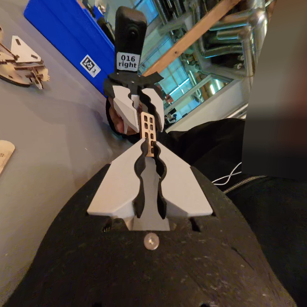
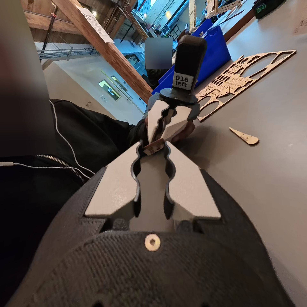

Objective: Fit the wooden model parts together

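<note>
Two grippers: both clamp one thin tan wooden strip with two rows of small rectangular slots, held in the air above the grey tabletop.
Left wrist view, left gripper: its black wavy pads pinch the near end of the slotted strip across its thin faces, almost fully closed on it.
Left wrist view, right gripper: faces the camera just beyond the strip and grips the strip's far end.
Left wrist view, surroundings: beyond the strip to the left lies a long blue plastic bin; farther left a stack of pale slotted plywood parts rests on the tabletop.
Right wrist view, right gripper: partly closed, its pads press the strip's two narrow edges.
Right wrist view, left gripper: just above the strip, tips shut on it.
Right wrist view, surroundings: right of the strip lies a small wooden teardrop-shaped piece; beyond it a flat laser-cut plywood sheet with many cut-outs.
</note>
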Demonstrator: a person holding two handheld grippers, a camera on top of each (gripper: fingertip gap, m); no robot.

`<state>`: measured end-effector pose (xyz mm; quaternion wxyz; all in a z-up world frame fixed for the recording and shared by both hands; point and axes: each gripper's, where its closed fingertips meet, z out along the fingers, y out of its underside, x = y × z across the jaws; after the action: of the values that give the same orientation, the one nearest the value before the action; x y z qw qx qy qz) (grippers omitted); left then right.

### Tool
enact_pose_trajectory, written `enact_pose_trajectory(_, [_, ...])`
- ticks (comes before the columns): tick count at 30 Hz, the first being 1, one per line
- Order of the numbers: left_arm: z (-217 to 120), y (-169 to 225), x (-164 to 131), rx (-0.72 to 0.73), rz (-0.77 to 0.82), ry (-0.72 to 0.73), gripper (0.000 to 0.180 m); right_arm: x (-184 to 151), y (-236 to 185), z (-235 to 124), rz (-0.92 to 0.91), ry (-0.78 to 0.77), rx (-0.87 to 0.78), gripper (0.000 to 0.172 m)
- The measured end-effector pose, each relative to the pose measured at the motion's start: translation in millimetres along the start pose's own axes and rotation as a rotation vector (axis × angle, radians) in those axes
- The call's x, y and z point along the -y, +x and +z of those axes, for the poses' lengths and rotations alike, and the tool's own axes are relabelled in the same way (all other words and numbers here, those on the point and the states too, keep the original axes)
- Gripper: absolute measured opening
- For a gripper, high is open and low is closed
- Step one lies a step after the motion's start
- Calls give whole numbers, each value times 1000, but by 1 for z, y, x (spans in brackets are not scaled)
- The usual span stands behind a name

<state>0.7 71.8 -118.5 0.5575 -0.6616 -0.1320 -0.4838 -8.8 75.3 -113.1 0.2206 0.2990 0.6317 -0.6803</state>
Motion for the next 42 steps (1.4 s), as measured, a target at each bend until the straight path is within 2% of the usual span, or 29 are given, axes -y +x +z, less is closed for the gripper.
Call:
enact_pose_trajectory(6, [-3, -8, -1, 74, 28, -20, 0, -5, 0, 3, -8, -32, -4, 23])
enact_pose_trajectory(8, [-5, -15, -1, 116, 26, -29, 11, -5, -2, 3, -9, -33, 4, 23])
enact_pose_trajectory(11, [-3, -13, -6, 94, 17, -55, 11, -7, -2, 4, -14, -45, -4, 23])
enact_pose_trajectory(15, [0, -11, -11, 76, 14, -87, 1, -10, -2, 5, -22, -64, -13, 22])
enact_pose_trajectory(21, [1, -9, -14, 60, 19, -107, 0, -10, -5, 6, -21, -69, -1, 22])
enact_pose_trajectory(22, [1, -10, -16, 63, 27, -114, 0, -10, -4, 6, -18, -64, -1, 20])
enact_pose_trajectory(23, [2, -8, -17, 53, 37, -123, 0, -9, -2, 6, -17, -55, -13, 6])
enact_pose_trajectory(24, [4, -7, -17, 43, 33, -115, 0, -8, 3, 4, -23, -46, -44, 0])
enact_pose_trajectory(32, [1, -12, -8, 92, 53, -59, 0, 0, 9, 1, 3, 15, -65, 1])
enact_pose_trajectory(34, [-3, -11, -1, 93, 59, -18, 0, 5, 11, -2, 9, 49, -76, 19])
enact_pose_trajectory(36, [-9, -11, 7, 92, 48, 34, 0, 7, 12, -5, 21, 55, -78, 21])
enact_pose_trajectory(41, [-12, -11, 10, 69, 19, 62, 0, -3, 14, 3, -23, -4, -106, 13])
enact_pose_trajectory(42, [-11, -12, 9, 70, 18, 57, 0, -6, 13, 6, -37, -18, -113, 3])
